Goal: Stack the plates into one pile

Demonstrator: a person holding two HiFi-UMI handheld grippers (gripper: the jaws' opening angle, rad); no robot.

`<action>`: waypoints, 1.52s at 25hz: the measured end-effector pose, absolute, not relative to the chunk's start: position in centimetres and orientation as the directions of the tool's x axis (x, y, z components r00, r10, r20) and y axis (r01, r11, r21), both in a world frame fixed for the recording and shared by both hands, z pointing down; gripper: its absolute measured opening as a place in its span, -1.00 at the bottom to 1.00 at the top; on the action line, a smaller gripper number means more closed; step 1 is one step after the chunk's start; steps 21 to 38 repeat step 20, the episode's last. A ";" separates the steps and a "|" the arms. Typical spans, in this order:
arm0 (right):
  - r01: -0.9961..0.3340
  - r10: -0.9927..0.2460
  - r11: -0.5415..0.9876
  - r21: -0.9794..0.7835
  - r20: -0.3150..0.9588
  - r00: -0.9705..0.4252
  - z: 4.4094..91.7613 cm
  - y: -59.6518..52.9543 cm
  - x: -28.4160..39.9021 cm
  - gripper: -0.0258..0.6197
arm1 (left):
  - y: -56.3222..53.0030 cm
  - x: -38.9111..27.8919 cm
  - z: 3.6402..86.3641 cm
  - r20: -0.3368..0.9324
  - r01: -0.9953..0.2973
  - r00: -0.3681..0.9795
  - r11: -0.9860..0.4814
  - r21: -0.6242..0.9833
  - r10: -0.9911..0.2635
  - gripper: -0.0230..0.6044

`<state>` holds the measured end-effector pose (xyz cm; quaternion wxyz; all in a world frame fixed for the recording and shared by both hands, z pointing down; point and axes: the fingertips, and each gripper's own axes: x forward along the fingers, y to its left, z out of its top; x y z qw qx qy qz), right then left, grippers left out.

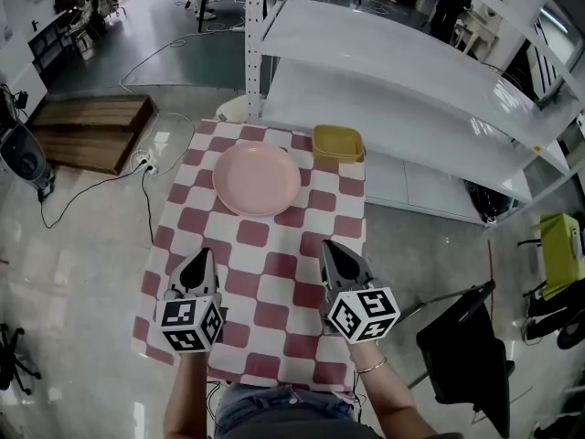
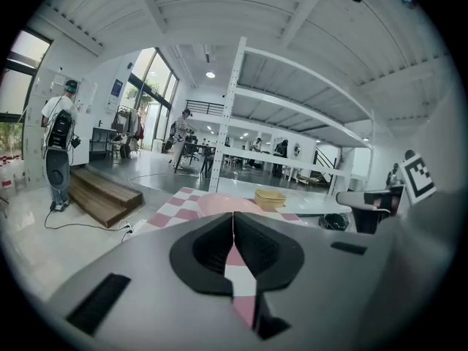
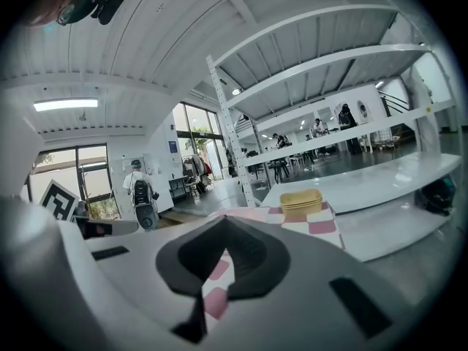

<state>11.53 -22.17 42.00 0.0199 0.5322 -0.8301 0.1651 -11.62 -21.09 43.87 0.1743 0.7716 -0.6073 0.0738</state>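
A glossy-floored workshop holds a white shelving rack (image 1: 411, 71) behind a table with a red-and-white checked cloth (image 1: 265, 291). At its far end lie 1 pink plate (image 1: 257, 178) and, near it, a yellow plate stack (image 1: 336, 142). Near the front edge, the left gripper (image 1: 198, 258) and right gripper (image 1: 333, 250) have their jaws pressed together, empty.
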 end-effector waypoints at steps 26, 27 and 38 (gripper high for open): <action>-0.870 -0.849 0.435 -0.233 0.214 -0.482 42.3 -19.2 10.3 -0.90 | -17.6 -10.3 44.2 0.342 -0.963 0.259 -0.213 0.167 -0.903 -0.87; -0.870 -0.849 0.435 -0.233 0.214 -0.482 42.3 -19.2 10.3 -0.90 | -17.6 -10.3 44.2 0.342 -0.963 0.259 -0.213 0.167 -0.903 -0.87; -0.870 -0.849 0.435 -0.233 0.214 -0.482 42.3 -19.2 10.3 -0.90 | -17.6 -10.3 44.2 0.342 -0.963 0.259 -0.213 0.167 -0.903 -0.87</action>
